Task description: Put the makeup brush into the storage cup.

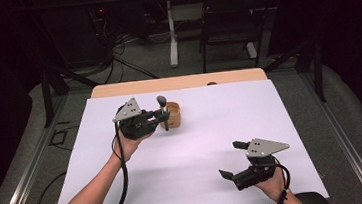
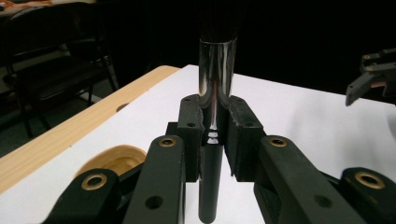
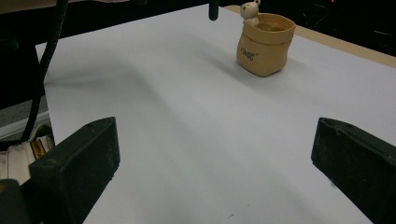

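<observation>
A brush (image 1: 163, 112) is being gripped upright by the left gripper (image 1: 162, 115), just left of centre in the high view, beside the pot (image 1: 174, 114). Insertion is not yet done. The right gripper (image 1: 231, 160) is being held open, lower right.

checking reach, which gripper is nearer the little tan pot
Left. The left gripper, shut on a makeup brush, is right beside the tan pot. The right gripper sits open, far off near the table's front edge.
</observation>
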Motion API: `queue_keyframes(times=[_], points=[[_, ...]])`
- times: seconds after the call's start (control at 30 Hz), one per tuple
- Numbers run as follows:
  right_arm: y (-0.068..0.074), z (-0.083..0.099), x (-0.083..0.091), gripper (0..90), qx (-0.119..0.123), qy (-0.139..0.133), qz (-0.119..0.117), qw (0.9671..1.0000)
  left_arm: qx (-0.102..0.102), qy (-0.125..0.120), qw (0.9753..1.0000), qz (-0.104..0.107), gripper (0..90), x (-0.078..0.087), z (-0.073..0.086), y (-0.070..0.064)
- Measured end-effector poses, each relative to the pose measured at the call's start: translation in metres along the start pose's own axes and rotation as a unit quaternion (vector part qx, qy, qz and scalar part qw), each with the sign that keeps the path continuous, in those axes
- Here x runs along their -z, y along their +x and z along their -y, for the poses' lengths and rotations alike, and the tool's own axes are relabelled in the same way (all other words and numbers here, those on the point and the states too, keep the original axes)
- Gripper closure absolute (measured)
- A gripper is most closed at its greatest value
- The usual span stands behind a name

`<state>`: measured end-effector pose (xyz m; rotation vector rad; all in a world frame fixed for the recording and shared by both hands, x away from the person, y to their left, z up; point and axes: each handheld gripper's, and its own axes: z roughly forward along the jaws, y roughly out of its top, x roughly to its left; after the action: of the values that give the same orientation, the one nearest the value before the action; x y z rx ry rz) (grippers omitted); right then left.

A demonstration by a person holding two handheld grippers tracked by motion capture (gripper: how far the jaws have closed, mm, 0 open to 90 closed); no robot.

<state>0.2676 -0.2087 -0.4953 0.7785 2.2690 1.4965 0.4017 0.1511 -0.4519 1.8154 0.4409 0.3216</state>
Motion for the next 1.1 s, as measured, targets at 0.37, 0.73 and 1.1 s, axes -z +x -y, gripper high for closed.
queue_keyframes(times=[0.37,0.73,1.1], points=[[0.001,0.008,0.004,0.0,0.003,0.002,0.003,1.0,-0.003,-0.002,0.9998,-0.019,77.6,-0.003,-0.006,0.015],[-0.001,0.011,0.008,0.0,0.009,-0.008,0.013,0.9998,0.008,-0.004,0.9992,-0.039,77.6,-0.008,-0.001,0.031],[-0.002,0.013,0.009,0.0,0.01,-0.005,0.018,0.9998,0.01,-0.01,0.9982,-0.059,77.7,-0.019,-0.006,0.042]])
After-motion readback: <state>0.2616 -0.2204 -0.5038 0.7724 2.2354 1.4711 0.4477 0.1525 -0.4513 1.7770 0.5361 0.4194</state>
